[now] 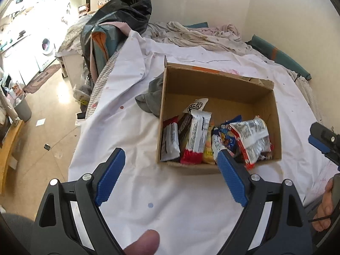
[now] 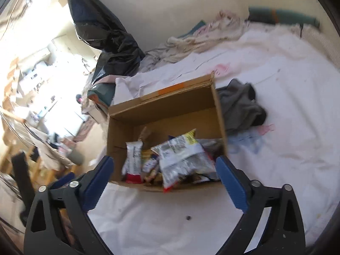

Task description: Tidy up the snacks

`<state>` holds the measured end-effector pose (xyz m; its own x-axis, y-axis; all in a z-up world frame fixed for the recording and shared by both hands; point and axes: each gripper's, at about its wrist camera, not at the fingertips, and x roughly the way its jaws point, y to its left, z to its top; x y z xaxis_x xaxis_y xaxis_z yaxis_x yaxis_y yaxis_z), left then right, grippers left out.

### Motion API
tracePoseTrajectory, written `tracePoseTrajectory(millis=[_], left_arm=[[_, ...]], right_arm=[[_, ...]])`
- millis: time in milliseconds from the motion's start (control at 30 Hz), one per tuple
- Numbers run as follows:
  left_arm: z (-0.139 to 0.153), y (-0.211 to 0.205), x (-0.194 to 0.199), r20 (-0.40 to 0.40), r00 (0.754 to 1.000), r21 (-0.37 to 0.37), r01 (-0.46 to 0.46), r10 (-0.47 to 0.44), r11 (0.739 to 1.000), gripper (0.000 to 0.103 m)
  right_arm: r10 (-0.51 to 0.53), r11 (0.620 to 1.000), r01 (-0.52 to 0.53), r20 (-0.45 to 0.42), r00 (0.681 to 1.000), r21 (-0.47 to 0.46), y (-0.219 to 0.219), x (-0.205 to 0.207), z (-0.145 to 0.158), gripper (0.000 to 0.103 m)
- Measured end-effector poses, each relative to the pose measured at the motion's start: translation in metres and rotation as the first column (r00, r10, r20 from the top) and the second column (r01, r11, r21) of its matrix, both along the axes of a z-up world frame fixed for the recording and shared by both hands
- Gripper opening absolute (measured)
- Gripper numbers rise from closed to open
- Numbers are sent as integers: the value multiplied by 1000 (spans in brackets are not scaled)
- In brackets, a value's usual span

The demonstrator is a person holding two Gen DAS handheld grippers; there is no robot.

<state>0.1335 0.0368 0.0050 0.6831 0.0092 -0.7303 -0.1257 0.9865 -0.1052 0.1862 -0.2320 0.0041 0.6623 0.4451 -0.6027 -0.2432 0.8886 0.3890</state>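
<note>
On the bed [image 1: 191,212], our snack packets [image 1: 197,136] fill the cardboard box [image 1: 223,89], both hand-held grippers [image 1: 172,176] [image 2: 163,182] released, apparently nothing left.

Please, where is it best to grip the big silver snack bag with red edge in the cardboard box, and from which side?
Probably the red sealed edge of the silver snack bag, which overhangs the near wall of the cardboard box. It is flat and thin, so the open right gripper could come from above on the near side and pinch across it.

Grey cloth [image 1: 151,101] on white sheet [image 1: 180,191]
</note>
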Motion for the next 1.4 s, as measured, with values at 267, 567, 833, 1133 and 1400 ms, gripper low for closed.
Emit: tracePoseTrajectory(millis=[267,567,833,1133,1400], left_arm=[[17,-9,-41,102,995,68,3,-10,998,87],[25,-11,-68,174,985,72,-18,6,997,103],[19,-13,-71,162,987,67,-10,-1,998,103],[16,-16,-70,151,989,63,-4,-6,998,103],[14,-16,-69,148,989,55,-3,-5,998,103]], right_arm=[[-37,990,46,73,997,-136,11,-46,-2,102],[-57,972,79,106,993,-220,33,-71,-13,102],[-76,969,96,96,993,-226,33,-72,-17,102],[-85,969,103,89,992,-226,32,-70,-19,102],[-78,968,97,89,993,-233,33,-71,-20,102]])
